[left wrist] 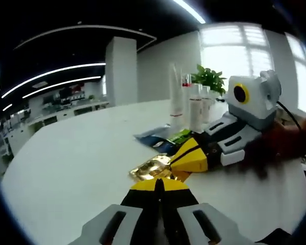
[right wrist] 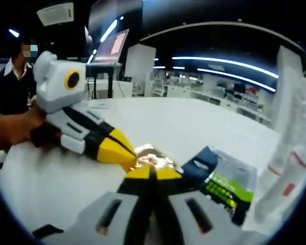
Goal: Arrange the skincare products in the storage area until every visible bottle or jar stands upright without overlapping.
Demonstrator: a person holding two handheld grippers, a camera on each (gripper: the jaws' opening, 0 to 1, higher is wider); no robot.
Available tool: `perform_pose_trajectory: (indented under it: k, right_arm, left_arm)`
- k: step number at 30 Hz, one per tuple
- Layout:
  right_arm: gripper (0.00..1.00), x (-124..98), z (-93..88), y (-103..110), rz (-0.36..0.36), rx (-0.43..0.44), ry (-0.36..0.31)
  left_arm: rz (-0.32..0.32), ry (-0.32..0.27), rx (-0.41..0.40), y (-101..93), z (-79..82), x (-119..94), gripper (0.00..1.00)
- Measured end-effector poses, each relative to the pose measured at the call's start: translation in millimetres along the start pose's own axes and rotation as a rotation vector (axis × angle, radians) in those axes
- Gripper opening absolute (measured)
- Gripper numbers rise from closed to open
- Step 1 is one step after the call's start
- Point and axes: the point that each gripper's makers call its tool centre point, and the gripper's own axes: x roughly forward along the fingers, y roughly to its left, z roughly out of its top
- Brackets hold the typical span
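On the white table (left wrist: 66, 168), both grippers are nipping 1 crinkly gold sachet (left wrist: 150, 168): left gripper (left wrist: 158, 185) and right gripper (left wrist: 186, 155), jaws pressed together on its edges. It looks light, floppy and slippery, so grip an edge; upright bottles (left wrist: 188, 102) are standing well apart behind.

A crinkled, shiny gold foil sachet (left wrist: 152, 168) lay flat on the white table, with a dark blue packet (right wrist: 200, 164) and a green-printed packet (right wrist: 229, 186) lying flat just beside it. Farther back, several tall, slim clear-and-white bottles with red bands (left wrist: 189, 102) stood upright in a close cluster near the table's far edge.
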Motion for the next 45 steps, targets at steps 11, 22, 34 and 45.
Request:
perform_pose_trajectory:
  k: [11, 22, 34, 45]
  right_arm:
    - [0.00, 3, 0.9, -3, 0.002, 0.004, -0.003]
    - [0.04, -16, 34.5, -3, 0.032, 0.105, -0.222]
    - [0.27, -42, 63.5, 4, 0.119, 0.205, -0.420]
    - [0.42, -51, 74.0, 20, 0.191, 0.216, -0.472]
  left_arm:
    - [0.009, -0.010, 0.068, -3.6, 1.2, -1, 0.03]
    - [-0.004, -0.075, 0.043, -3.3, 10.7, -10, 0.09]
    - [-0.024, -0.175, -0.054, -9.8, 17.5, -36, 0.16]
    - [-0.018, -0.228, -0.103, -12.4, 16.4, -60, 0.26]
